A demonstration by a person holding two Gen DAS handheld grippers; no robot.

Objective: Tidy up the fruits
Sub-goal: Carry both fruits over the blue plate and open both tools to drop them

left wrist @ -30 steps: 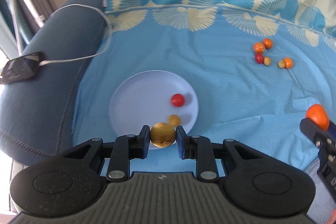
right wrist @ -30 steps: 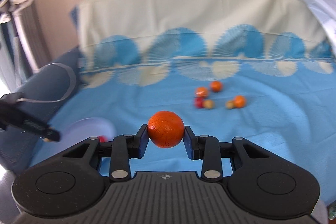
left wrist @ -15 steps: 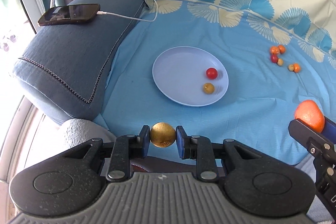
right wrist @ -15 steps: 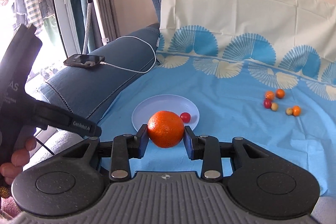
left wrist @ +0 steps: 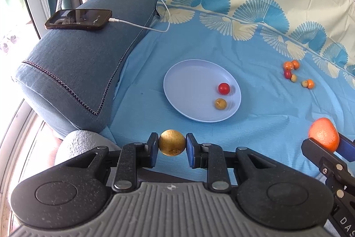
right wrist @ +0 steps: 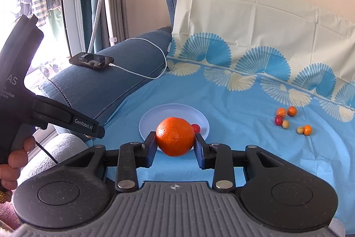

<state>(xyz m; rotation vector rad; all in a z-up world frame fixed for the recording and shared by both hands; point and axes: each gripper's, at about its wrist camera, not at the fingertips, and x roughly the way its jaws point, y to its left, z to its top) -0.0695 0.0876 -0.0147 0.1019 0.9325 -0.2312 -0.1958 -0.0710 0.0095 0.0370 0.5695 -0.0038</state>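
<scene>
My left gripper [left wrist: 172, 147] is shut on a golden-brown round fruit [left wrist: 172, 145], held near the sofa's front edge, well short of the pale blue plate [left wrist: 188, 81]. The plate holds a red fruit [left wrist: 223, 88] and a small golden fruit [left wrist: 220, 104]. My right gripper [right wrist: 175, 143] is shut on an orange [right wrist: 175, 136], also held back from the plate [right wrist: 153, 118]. The orange shows at the right edge of the left wrist view [left wrist: 324, 134]. Several small orange, red and yellow fruits [left wrist: 292, 73] lie on the blue cloth at the right, also seen in the right wrist view [right wrist: 288, 118].
A phone [left wrist: 78, 19] on a white cable [left wrist: 142, 26] lies on the blue sofa armrest [left wrist: 73, 68] at the left. A garment steamer stand [right wrist: 99, 3] is behind it. The left gripper's body [right wrist: 44, 108] fills the left of the right wrist view.
Both grippers have pulled back and up from the plate, each still holding its fruit. The plate now looks farther away and the armrest with the phone has come into view.
</scene>
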